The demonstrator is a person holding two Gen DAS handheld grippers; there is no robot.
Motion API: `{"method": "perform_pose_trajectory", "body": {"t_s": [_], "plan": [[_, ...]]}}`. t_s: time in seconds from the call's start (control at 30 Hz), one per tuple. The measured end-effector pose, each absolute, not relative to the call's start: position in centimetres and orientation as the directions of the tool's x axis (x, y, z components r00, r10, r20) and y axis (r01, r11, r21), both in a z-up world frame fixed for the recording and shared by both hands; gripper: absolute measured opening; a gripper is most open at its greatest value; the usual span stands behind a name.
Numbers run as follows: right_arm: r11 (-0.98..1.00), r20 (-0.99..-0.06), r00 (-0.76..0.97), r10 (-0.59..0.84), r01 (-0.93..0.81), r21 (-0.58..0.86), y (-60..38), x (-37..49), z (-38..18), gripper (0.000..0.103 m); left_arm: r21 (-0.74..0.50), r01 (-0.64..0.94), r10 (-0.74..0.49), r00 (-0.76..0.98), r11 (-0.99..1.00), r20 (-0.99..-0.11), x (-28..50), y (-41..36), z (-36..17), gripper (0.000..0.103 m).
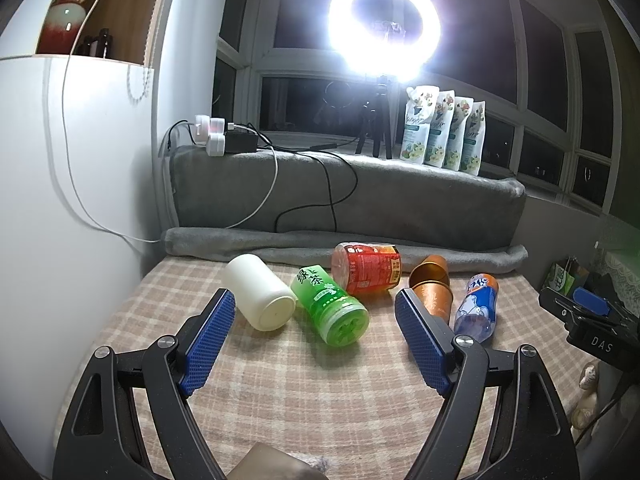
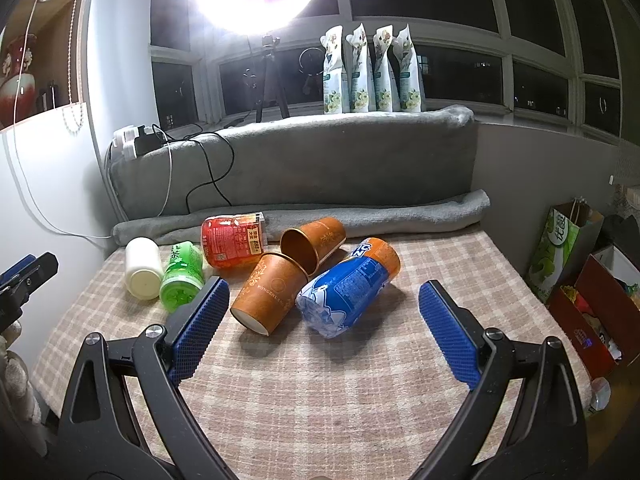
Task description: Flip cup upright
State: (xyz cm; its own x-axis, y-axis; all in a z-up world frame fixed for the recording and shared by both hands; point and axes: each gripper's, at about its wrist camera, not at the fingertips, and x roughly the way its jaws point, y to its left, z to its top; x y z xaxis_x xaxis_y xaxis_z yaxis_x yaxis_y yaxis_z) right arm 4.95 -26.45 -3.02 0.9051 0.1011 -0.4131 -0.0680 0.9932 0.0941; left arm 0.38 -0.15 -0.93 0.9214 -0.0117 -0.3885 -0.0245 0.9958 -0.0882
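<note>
The left tool (image 1: 316, 336) hangs low in the frame above the checked cloth (image 1: 304, 392), its blue pads wide apart and gripping nothing. The right tool (image 2: 324, 326) is likewise spread, empty, over the same cloth.

In the right wrist view, two orange paper cups lie on their sides in the middle of the frame. The nearer cup (image 2: 269, 295) points its base toward the lower left; the farther cup (image 2: 314, 242) shows its open mouth, and its rim rests against the rim end of the nearer one. Just right of them, touching the nearer cup, lies a blue and orange bottle (image 2: 350, 286). Behind, toward the upper left, a red bottle (image 2: 231, 241) lies beside the rolled grey blanket (image 2: 400, 214). At centre left lie a green bottle (image 2: 182, 278) and a white container (image 2: 142, 268), side by side.

In the left wrist view, the cups (image 1: 432, 286) sit right of centre, partly hidden by the tool's right pad. A ring light (image 1: 384, 26) glares at the top.
</note>
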Motion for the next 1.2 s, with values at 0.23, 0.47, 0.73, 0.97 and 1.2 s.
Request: {"method": "perform_pose_trajectory", "body": {"t_s": [0.23,0.47,0.73,0.97,1.2], "plan": [[0.993,-0.428,0.897,0.106,-0.073,0.094,-25.6,5.2,-4.1,0.098,-0.106,-0.019,-0.029,0.901,0.994,-0.433,1.2,0.3,-1.8,0.082],[0.992,-0.449,0.887,0.110,-0.073,0.100,-25.8,6.1,-4.6,0.098,-0.158,-0.005,-0.078,0.856,0.987,-0.511,2.8,0.8,-3.0,0.082],[0.991,-0.471,0.876,0.106,-0.056,0.118,-26.5,6.6,-5.4,0.098,-0.328,0.055,-0.258,0.743,0.943,-0.618,7.1,1.0,-4.3,0.061],[0.990,-0.482,0.871,0.094,-0.030,0.138,-27.9,7.0,-6.2,0.098,-0.472,0.012,-0.372,0.633,0.881,-0.678,12.1,1.0,-6.0,0.045],[0.986,-0.493,0.866,0.087,-0.005,0.166,-29.4,7.3,-6.9,0.098,-0.613,-0.151,-0.453,0.544,0.776,-0.706,16.7,2.8,-8.5,0.044]]}}
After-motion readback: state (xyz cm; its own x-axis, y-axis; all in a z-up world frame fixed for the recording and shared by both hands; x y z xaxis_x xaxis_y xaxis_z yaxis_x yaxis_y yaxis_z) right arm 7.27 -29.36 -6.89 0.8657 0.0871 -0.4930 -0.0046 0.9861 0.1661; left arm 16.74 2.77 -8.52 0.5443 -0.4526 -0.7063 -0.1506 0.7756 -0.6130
